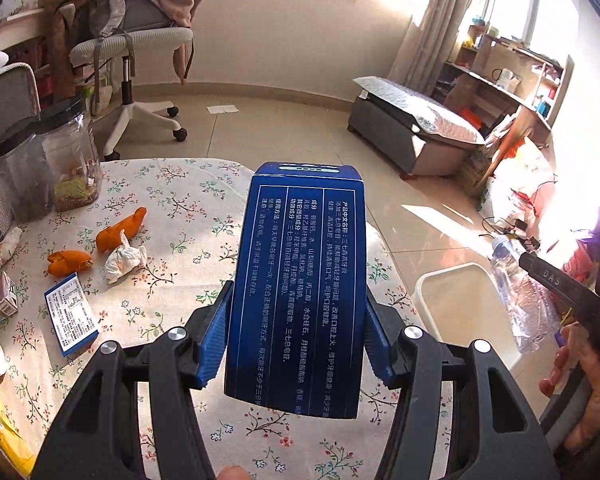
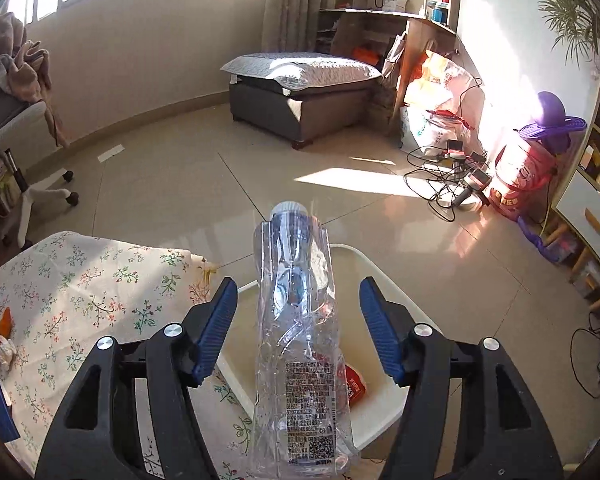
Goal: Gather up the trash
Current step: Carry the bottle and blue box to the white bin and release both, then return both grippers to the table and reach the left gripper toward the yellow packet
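Gripping a dark blue box [image 1: 298, 288] over the floral table [image 1: 172, 200], the left gripper [image 1: 296, 334] has both pads pressed to its sides. The right gripper [image 2: 298, 330] gapes wide — a crushed clear bottle [image 2: 300, 340] sits between its fingers, touching neither, above the white bin [image 2: 380, 404] just right of the table — peels [image 1: 120, 226] and tissue [image 1: 124, 260] lie far left.

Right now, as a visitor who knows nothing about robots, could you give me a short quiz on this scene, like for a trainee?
1. True or false: the left gripper is shut on the blue toothpaste box.
2. What sits below the crushed plastic bottle? A) white bin B) office chair C) glass jar
3. Fill in: the right gripper has its jaws ___.
Key: 1 true; 2 A; 3 open.
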Demonstrator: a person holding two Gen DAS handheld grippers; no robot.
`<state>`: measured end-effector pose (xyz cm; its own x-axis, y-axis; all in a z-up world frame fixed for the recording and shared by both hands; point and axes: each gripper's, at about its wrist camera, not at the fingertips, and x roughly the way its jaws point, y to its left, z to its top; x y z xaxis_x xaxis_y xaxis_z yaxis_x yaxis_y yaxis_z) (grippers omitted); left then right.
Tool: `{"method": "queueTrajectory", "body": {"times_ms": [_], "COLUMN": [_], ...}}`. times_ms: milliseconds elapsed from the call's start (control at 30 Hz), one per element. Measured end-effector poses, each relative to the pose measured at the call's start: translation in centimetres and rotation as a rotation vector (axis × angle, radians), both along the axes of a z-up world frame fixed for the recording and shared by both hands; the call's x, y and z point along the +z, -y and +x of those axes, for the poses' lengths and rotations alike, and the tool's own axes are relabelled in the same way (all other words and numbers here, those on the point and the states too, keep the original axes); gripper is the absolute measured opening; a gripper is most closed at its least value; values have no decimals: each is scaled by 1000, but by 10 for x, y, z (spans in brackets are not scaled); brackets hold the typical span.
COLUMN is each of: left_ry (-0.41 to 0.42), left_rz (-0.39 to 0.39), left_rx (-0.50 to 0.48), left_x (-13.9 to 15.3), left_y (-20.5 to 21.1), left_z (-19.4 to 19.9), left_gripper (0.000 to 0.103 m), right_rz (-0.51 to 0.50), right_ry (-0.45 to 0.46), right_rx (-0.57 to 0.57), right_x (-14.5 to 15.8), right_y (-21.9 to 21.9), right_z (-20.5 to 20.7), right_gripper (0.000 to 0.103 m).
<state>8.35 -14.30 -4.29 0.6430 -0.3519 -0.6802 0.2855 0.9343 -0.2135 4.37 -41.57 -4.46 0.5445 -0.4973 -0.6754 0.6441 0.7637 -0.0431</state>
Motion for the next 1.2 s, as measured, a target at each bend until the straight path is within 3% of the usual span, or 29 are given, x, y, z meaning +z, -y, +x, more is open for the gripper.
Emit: {"method": "queueTrajectory", "body": {"times_ms": [133, 400, 700, 867, 1000, 1200], "left_ry": [12, -4, -95, -143, -138, -87], "left_rz": [-31, -79, -103, -115, -95, -9], "left_rx": [-68, -232, -360, -402, -400, -307], "left_x": [15, 34, 20, 15, 14, 17], "left_y": [41, 137, 216, 239, 240, 220], "left_z": [2, -1, -2, -2, -6, -3], "left_gripper": [57, 58, 58, 59, 69, 82], "right_rz": [-23, 24, 70, 78, 79, 35], "right_ry": [48, 133, 207, 233, 233, 222], "right_rx": [-111, -300, -416, -455, -453, -403], "right_x": [10, 22, 26, 28, 28, 31], "right_y": [21, 67, 102, 111, 112, 97], "right_z": [-19, -51, -81, -91, -93, -86], "right_gripper": [94, 96, 96, 96, 96, 96]}}
